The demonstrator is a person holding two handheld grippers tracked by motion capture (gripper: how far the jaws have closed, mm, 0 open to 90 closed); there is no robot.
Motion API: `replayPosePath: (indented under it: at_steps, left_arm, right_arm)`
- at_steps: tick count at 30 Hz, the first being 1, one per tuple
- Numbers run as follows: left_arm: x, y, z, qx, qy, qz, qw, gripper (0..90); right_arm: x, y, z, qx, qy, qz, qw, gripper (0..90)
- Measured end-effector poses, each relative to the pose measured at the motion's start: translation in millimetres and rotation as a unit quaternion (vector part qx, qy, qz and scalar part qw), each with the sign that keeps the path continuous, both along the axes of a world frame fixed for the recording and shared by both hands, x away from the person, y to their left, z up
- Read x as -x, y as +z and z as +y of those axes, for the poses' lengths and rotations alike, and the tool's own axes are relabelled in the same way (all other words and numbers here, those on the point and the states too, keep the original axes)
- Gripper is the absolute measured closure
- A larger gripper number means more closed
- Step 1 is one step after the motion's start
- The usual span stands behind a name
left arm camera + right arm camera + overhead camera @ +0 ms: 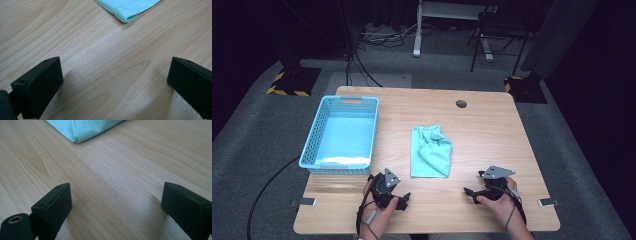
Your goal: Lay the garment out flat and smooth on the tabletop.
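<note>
A mint green cloth point(431, 152) lies folded flat near the middle of the wooden table point(492, 135). Its top part is bunched up and a bit wrinkled. A light blue basket point(341, 134) sits by the left edge of the table, well apart from the cloth, and it looks empty inside.

The person's two hands rest near the front edge of the table. The left gripper point(399, 199) is by the front left side, just below the basket's near corner. The right gripper point(471, 192) is toward the front right side. The cloth lies between them, a little farther back.

Both grippers have their jaws spread wide with nothing between them. In the left gripper view, only bare wood lies between the jaws, and a corner of the cloth point(127, 8) shows at the top. In the right gripper view it is the same: bare wood between the jaws and a folded edge of the cloth point(82, 128) up ahead.

I think the work is just at its start: the hands are getting ready to reach for the cloth. Next, each gripper likely needs to slide forward to a near corner of the cloth, go low to the table, and pinch the edge. The cloth is thin and soft, so the jaws must get right down to the wood to catch it.
</note>
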State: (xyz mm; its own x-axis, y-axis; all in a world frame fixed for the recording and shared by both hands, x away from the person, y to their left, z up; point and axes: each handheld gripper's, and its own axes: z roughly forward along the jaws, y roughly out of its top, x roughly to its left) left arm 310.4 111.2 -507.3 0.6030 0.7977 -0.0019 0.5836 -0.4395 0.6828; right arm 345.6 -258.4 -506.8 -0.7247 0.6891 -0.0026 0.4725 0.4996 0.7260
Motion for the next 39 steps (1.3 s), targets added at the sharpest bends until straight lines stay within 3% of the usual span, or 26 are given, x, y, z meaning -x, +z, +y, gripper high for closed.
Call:
replayPosePath:
  at_steps: [25, 29, 31, 33, 39]
  left_arm:
    - [0.6, -0.1, -0.1, 0.002, 0.003, 0.001, 1.0, 0.0]
    - [0.4, 0.0, 0.4, 0.002, 0.001, 0.001, 1.0, 0.1]
    - [0.4, -0.1, 0.4, 0.004, 0.001, 0.002, 1.0, 0.1]
    - [0.2, -0.1, 0.7, 0.004, 0.0, 0.002, 1.0, 0.0]
    - [0.0, -0.1, 1.2, 0.003, -0.001, 0.002, 1.0, 0.0]
  right_arm:
    - [0.8, 0.4, 0.4, 0.001, 0.011, 0.002, 0.9999, 9.5]
    - [0.4, 0.7, 0.9, 0.0, 0.014, 0.0, 0.9999, 13.5]
    - [-0.6, 4.6, 2.4, 0.008, 0.024, 0.002, 0.9997, 20.9]
    - [-2.6, 10.7, 4.6, 0.024, 0.024, -0.009, 0.9994, 20.1]
    - [-9.9, 31.5, 14.5, 0.022, 0.032, -0.029, 0.9988, 20.2]
